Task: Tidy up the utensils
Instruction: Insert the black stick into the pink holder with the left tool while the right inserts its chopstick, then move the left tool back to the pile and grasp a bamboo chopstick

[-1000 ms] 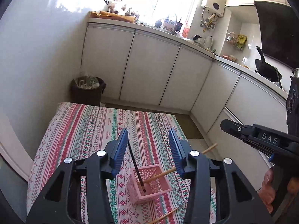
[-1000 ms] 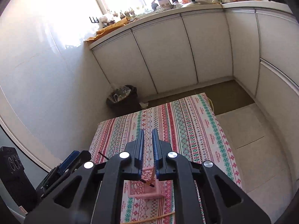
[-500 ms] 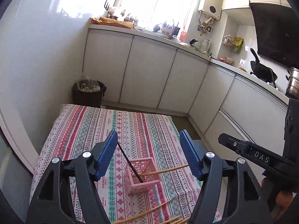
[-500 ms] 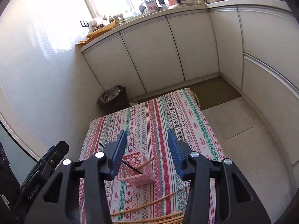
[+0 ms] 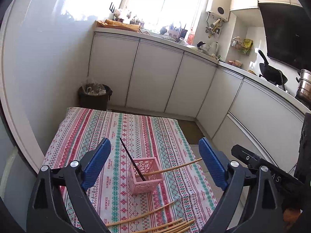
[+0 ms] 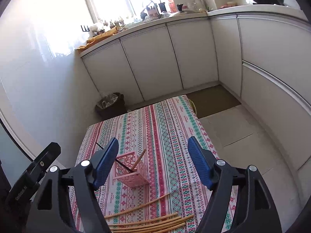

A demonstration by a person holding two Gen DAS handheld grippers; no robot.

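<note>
Surface: patterned tablecloth (image 5: 136,128)
Basket: pink basket (image 5: 146,176) holds black chopstick (image 5: 132,160), wooden chopstick (image 5: 175,168); beyond, between fingers
Loose: bamboo chopsticks (image 6: 147,221) nearer
Left gripper (image 5: 155,165): spread, empty
Right gripper (image 6: 153,165): spread, empty

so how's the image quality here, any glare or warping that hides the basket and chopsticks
Left wrist view: window blown out, cabinets bowed by fisheye, pink basket sharp. Right wrist view: glare whitens the wall, edges curve, loose chopsticks crisp near the bottom edge.
</note>
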